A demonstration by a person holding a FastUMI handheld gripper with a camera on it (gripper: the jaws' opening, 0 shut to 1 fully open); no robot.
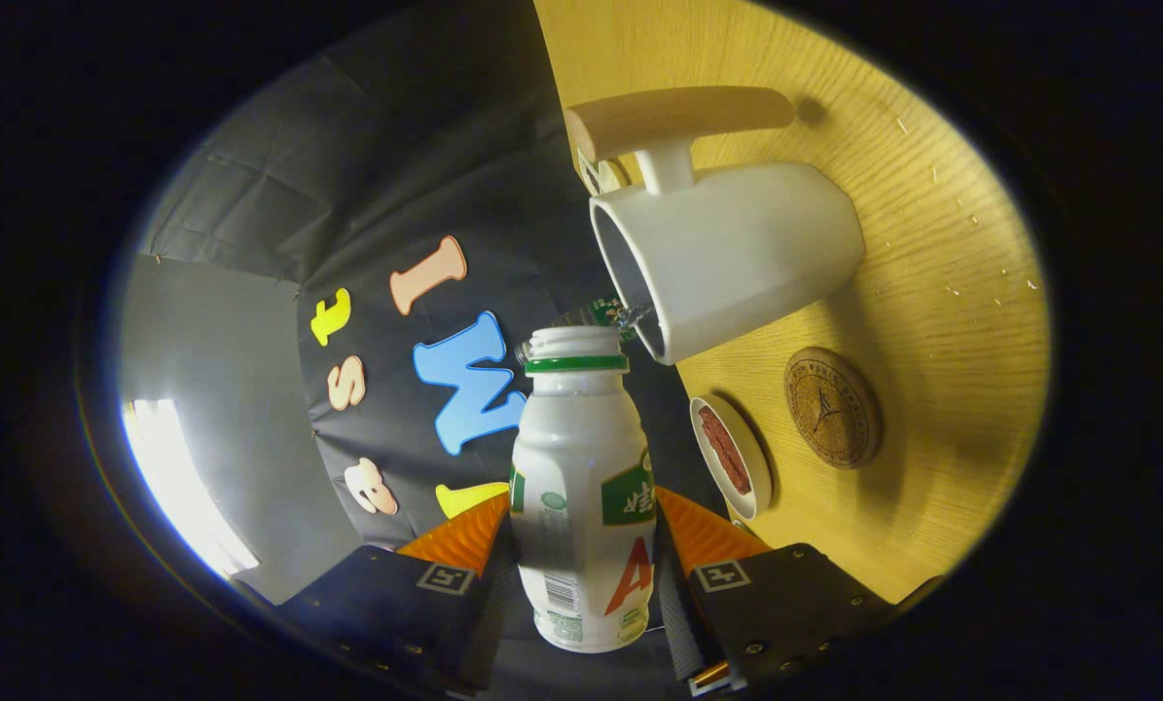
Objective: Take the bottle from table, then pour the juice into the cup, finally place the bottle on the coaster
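Note:
A white plastic bottle (583, 497) with a green neck ring and no cap sits between my two fingers, and the gripper (581, 545) is shut on its body. The whole view is rolled on its side, so the bottle is tilted toward the white cup (737, 258) with a wooden handle. The bottle's open mouth is just short of the cup's rim. A round cork coaster (831, 407) lies on the wooden table (951, 243) beside the cup.
A small white dish (732, 456) holding something reddish brown rests on the table between the coaster and the bottle. Black booth cloth hangs behind the table edge, with a bright window patch off to the far side.

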